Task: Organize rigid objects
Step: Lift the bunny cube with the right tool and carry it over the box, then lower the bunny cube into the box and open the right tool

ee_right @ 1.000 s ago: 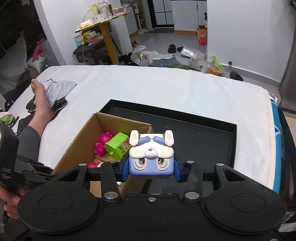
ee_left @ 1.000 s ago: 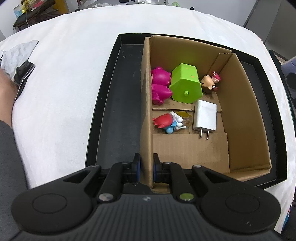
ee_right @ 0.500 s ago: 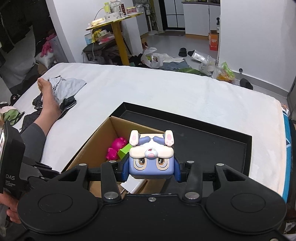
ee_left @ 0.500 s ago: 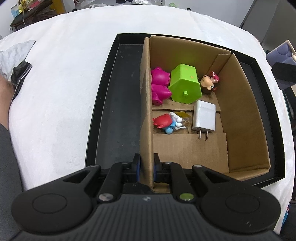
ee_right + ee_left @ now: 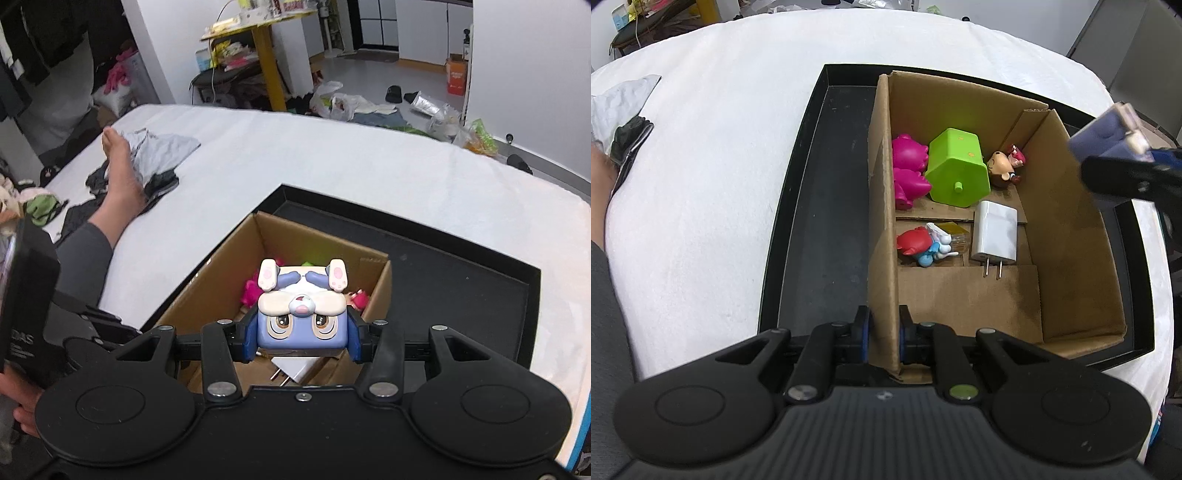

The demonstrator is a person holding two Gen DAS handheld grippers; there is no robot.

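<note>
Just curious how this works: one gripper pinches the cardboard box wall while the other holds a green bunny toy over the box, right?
Nearly. The bunny toy is blue and cream, not green, as the right wrist view shows. The right gripper holds it; the left gripper pinches the cardboard box wall.

A cardboard box [image 5: 1067, 236] stands inside a shallow tray [image 5: 820, 229], set toward the tray's right side; the tray lies on a bed [image 5: 713, 155].

In the left wrist view, two pig figures [image 5: 908, 170] lie at the box's far left against its left wall. Just right of them is a hexagonal block [image 5: 956, 170], touching them. Right of the block, in the far corner, lies a small doll [image 5: 1003, 168].

Nearer the camera, a toy figure [image 5: 921, 243] lies by the left wall. A wall charger [image 5: 995, 230] lies to its right, prongs toward the camera.
</note>
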